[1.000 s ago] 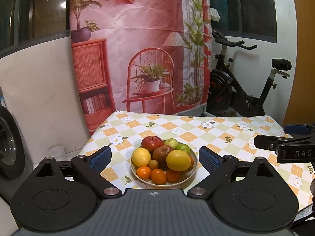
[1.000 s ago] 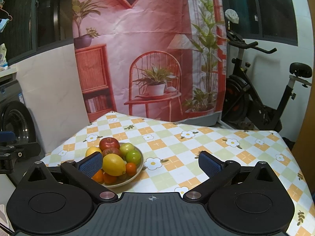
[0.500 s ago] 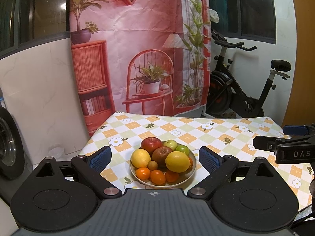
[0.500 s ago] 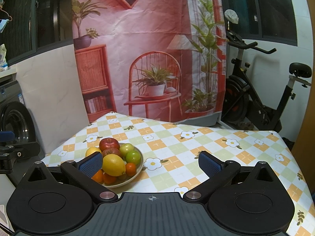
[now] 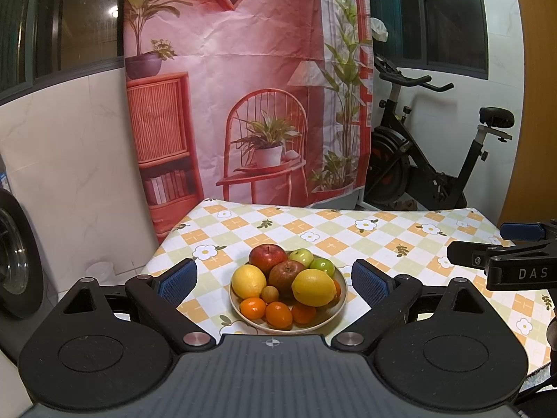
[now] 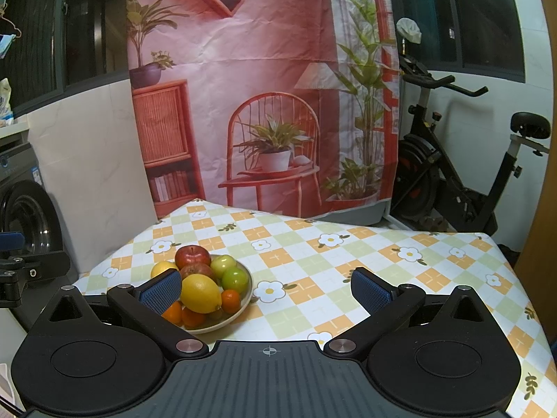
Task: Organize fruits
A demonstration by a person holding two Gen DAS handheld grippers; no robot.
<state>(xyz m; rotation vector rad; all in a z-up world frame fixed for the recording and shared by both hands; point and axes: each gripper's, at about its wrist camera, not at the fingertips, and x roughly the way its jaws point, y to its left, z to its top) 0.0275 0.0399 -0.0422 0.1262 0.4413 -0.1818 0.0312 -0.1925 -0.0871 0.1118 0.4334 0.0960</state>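
A: Where are the fruits lying, taking the plate as landmark?

B: All of them are sitting heaped on the plate (image 5: pixel 339 308), which is resting on the tabletop (image 5: pixel 400 240). Two red apples (image 5: pixel 267 257) are sitting at the plate's far side with two green apples (image 5: pixel 322 266) beside them; two lemons (image 5: pixel 313 287) are riding in the middle, and small oranges (image 5: pixel 278 314) are lining the near rim. No fruit is showing off the plate.

A: And your grippers?

B: I am holding the left gripper (image 5: pixel 275 278) with jaws wide and empty, framing the plate, probably to keep the whole heap reachable. The right gripper (image 6: pixel 266 289) is also gaping wide and empty, pointing at bare cloth to the plate's right.

A: What stage is this?

B: A full plate is fitting either fruit awaiting sorting or fruit already gathered.
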